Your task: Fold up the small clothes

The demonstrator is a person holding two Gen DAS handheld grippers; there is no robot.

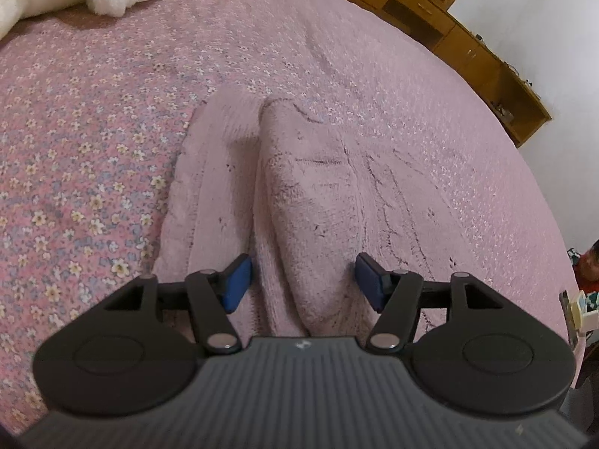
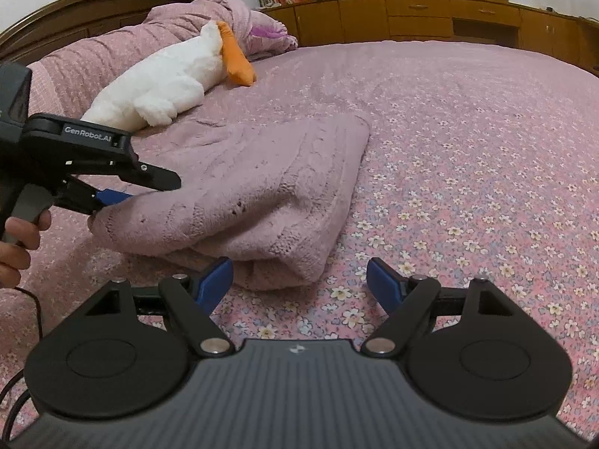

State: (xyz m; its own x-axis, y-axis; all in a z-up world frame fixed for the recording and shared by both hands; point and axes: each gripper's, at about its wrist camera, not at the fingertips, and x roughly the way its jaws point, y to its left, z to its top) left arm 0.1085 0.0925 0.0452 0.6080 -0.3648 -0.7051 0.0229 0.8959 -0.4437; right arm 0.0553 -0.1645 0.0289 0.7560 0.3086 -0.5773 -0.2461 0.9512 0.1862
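A folded pink knitted garment [image 2: 262, 187] is found lying on the flowered bedspread [image 2: 468, 149], left of centre in the right wrist view.

The left gripper [image 1: 303, 280] is seen with its jaws apart, a raised fold of the knit between the blue pads [image 1: 236, 280] but not pressed by them. The right gripper [image 2: 299, 284] stands wide and holds nothing, just before the garment's near corner at lower centre.

In judgement, the fold has been laid and is being let go. The withdrawal is best made low and straight, so that no pad drags the top layer; the edges should then be checked for squareness.

The right wrist view alone shows the left gripper from the side at mid left, the person's hand [image 2: 18, 239] on its handle, and the white plush toy [image 2: 157, 86] at upper left. The left wrist view alone shows the crease along the garment's middle.
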